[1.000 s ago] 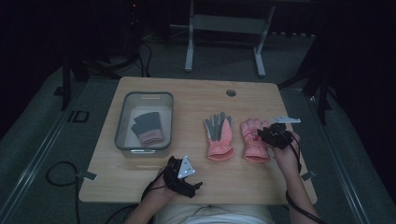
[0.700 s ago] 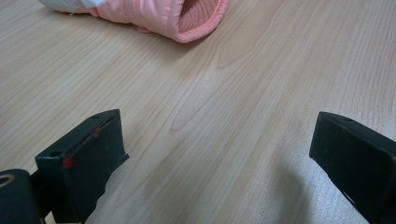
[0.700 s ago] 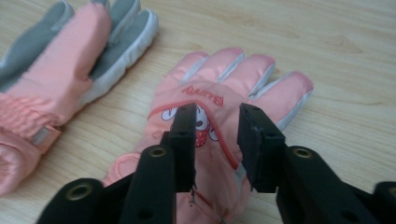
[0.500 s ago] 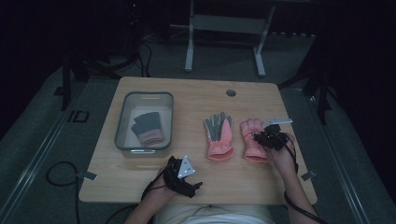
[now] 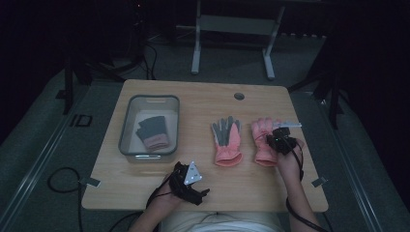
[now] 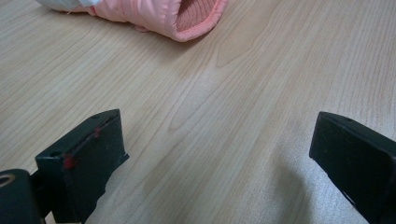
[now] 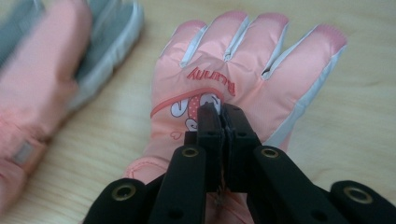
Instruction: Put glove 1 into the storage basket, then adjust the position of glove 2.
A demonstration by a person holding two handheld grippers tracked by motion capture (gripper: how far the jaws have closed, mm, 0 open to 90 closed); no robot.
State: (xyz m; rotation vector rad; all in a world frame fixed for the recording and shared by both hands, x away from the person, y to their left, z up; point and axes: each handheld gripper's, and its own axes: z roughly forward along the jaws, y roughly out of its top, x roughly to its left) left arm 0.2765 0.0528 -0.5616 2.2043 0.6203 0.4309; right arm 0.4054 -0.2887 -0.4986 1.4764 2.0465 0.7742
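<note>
Both grippers are chunky matte black. The left gripper carries a grey three-cornered plate on top and small red marks on one jaw. The right gripper has brass-ringed screw holes along its linkage arms, plus a black cable trailing back.

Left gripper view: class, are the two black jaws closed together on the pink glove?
No: the left gripper has its jaws standing wide apart over bare table, and the pink glove lies farther off, untouched.
</note>
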